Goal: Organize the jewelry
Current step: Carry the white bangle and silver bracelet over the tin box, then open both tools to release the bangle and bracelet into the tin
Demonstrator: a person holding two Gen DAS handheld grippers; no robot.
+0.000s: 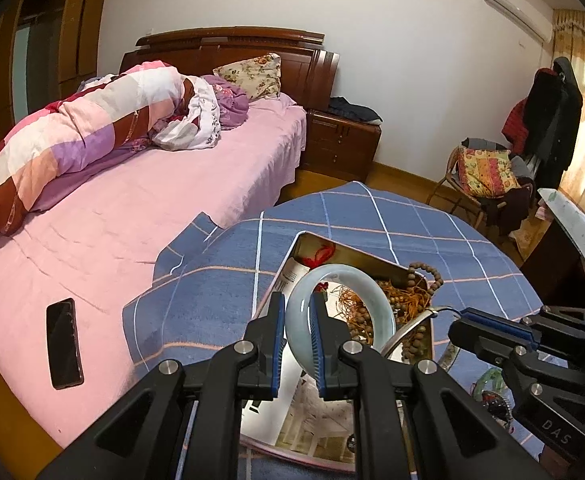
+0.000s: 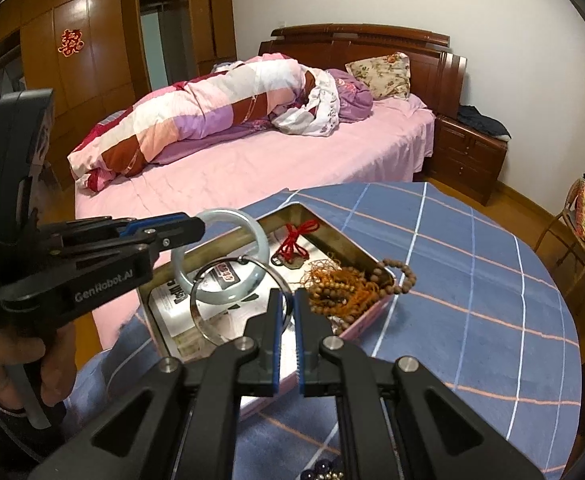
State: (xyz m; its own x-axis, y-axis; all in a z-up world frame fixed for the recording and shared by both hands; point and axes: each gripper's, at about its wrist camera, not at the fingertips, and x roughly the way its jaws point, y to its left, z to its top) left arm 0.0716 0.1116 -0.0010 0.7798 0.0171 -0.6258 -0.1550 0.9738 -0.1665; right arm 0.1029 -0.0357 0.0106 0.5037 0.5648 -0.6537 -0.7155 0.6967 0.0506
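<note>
A home bedroom: a wooden-headboard bed (image 2: 252, 160) with a rolled quilt (image 2: 196, 120), a nightstand (image 2: 468, 156), wardrobes (image 2: 84, 80) and a wall air conditioner (image 1: 518, 14).

A round table (image 2: 472, 280) is covered with a blue checked cloth (image 1: 372, 216). A metal tin (image 2: 356, 256) is set on it right under and ahead of the right jaws, with wooden beads (image 2: 396, 276) spilled over its far corner. A few dark beads (image 2: 324, 470) are seen on the cloth below those jaws. Past the table a bed (image 1: 152, 208) in a pink sheet is found, and a black phone (image 1: 64, 344) is left lying on it, well left of the left jaws.
</note>
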